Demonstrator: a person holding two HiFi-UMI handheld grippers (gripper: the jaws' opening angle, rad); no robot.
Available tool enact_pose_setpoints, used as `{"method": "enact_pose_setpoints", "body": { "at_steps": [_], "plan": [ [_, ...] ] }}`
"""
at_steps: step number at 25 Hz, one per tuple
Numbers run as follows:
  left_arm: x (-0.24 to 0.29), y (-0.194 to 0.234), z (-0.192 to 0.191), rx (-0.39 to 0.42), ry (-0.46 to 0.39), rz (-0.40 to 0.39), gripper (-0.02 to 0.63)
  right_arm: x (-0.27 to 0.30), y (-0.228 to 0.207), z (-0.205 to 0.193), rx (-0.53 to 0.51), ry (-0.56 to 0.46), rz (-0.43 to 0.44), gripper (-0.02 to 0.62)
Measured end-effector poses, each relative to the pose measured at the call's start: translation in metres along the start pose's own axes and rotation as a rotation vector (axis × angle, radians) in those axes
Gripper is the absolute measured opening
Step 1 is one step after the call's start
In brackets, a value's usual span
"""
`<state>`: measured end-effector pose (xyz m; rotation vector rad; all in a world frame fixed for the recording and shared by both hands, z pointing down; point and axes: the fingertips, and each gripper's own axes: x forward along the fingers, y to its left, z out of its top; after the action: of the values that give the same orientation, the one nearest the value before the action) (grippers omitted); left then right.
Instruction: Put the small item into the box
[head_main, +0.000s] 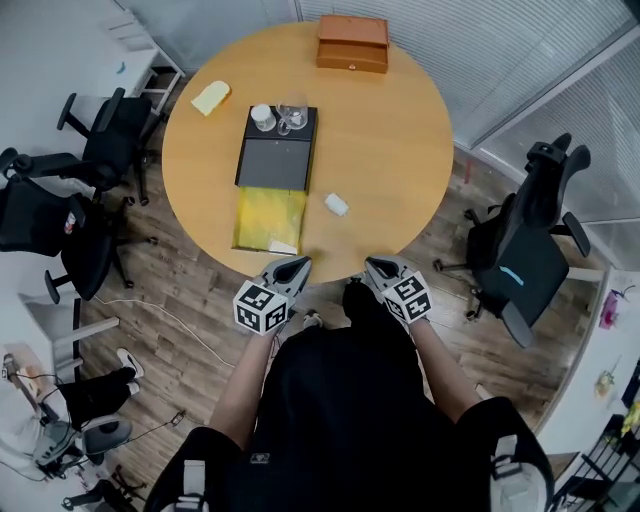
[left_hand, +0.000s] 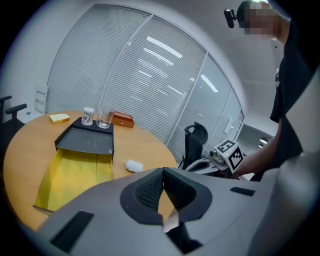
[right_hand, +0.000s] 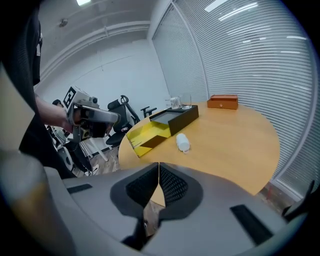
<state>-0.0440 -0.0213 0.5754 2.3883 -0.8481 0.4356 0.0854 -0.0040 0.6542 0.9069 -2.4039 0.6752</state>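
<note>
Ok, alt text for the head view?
From above, a person holds the left gripper and right gripper shut and empty at the near edge of a round table. On it lie an open box and, right of it, a small white item.

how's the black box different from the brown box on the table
The black box lies near the middle of the round table; the brown box sits at the far edge. A yellow open part extends from the black box's near end; the brown box looks shut. Two glass containers stand on the black box; nothing stands on the brown box. Both are rectangular and rest flat on the table.
</note>
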Motion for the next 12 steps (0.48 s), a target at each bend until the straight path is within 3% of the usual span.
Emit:
{"method": "enact_pose_setpoints", "body": {
  "at_steps": [12],
  "plan": [
    [0.038,0.024,0.006,-0.035,0.021,0.079,0.008,0.014,-0.038,0.010,-0.054,0.048,0.085,0.005]
  ]
}}
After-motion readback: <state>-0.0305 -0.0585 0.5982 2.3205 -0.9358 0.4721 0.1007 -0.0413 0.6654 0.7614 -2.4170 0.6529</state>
